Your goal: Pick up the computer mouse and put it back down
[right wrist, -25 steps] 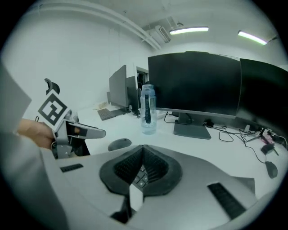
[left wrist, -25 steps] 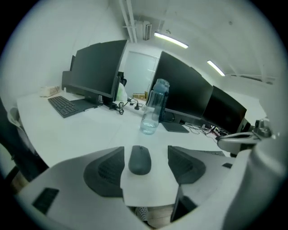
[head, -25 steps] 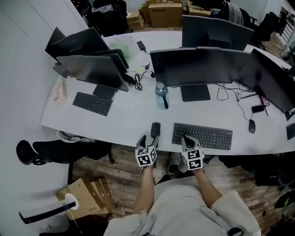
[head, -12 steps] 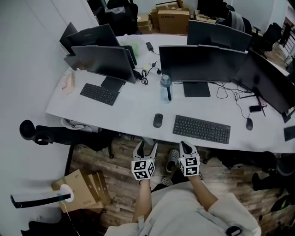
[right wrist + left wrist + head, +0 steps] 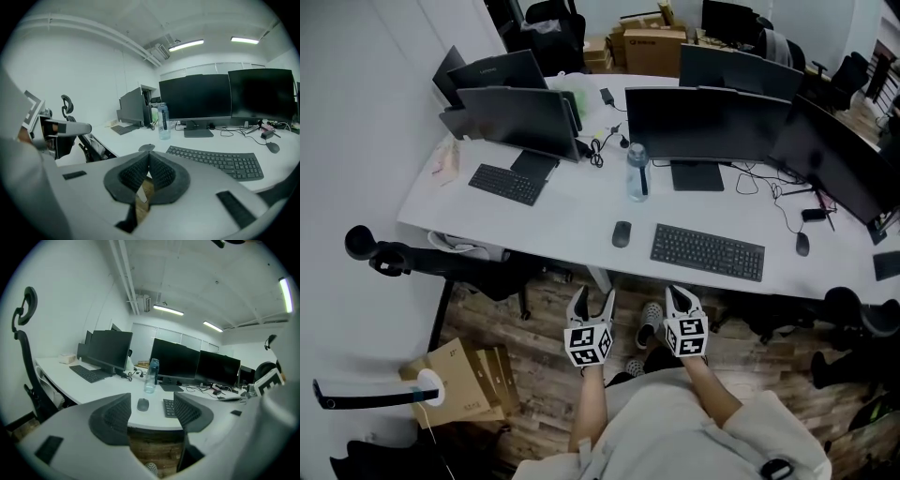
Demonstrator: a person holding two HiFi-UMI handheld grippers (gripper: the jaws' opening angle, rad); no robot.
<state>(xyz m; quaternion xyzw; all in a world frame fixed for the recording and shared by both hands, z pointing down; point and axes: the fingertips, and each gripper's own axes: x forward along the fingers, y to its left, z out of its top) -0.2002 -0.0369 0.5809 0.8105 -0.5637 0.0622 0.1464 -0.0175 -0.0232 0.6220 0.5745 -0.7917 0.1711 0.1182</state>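
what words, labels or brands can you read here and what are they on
None reads clearly.
Near cardboard box: dark print, too small to read.
Far cardboard box: a dark printed line, too blurred to read.
Nearest keyboard: key legends too small to read.
Left gripper and right gripper: square black-and-white markers on their cubes, no words.

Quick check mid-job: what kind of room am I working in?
Most likely a shared office: a long white desk carries several monitors, a keyboard and a computer mouse, with cardboard boxes stacked behind.
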